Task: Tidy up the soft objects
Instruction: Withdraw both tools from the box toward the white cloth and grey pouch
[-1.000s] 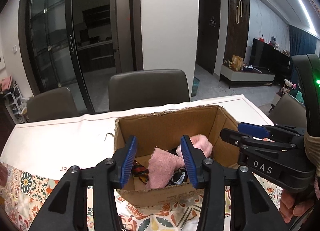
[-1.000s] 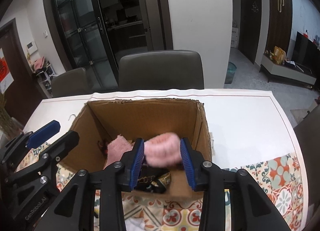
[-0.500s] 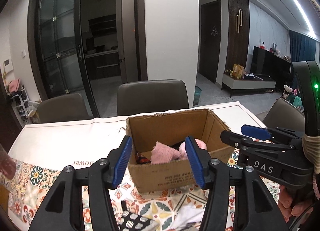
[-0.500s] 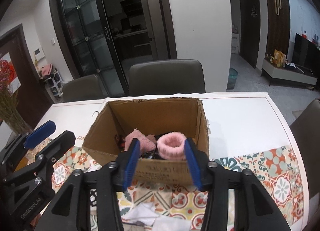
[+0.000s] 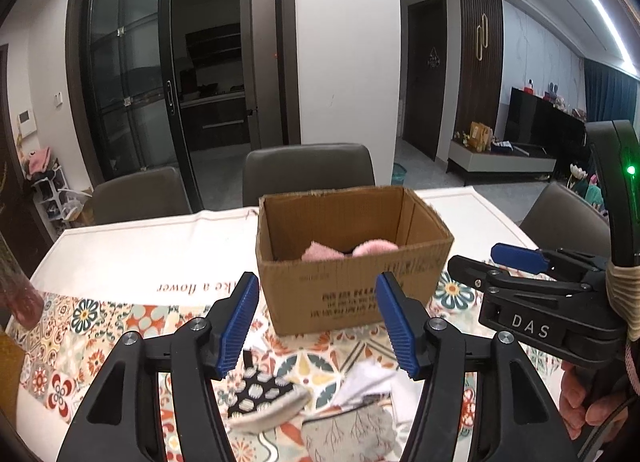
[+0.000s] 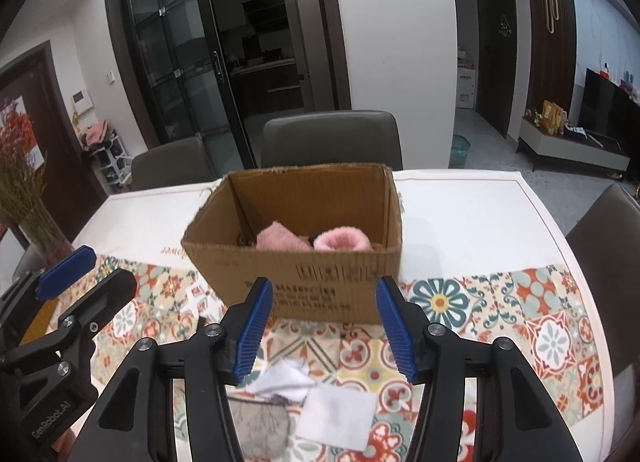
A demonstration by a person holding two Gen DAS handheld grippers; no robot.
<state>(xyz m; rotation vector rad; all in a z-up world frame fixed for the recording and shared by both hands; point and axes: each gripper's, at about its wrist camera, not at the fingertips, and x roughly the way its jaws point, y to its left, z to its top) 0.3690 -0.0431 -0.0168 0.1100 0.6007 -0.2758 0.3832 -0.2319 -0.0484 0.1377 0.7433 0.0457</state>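
Both grippers have drawn back from the cardboard box (image 6: 304, 250), their jaws just widened and empty. The left gripper (image 5: 316, 326) and right gripper (image 6: 322, 326) now hover before its near wall. The pink cloth (image 6: 278, 240) and pink fluffy band (image 6: 342, 242) lie inside the box, delivered. In front of the box, scattered fabrics remain, perhaps a spotted sock (image 5: 260, 394) and a white cloth (image 6: 336, 410).

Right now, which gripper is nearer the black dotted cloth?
Left. The left gripper is just above the black dotted cloth; the right gripper is farther off to its right.
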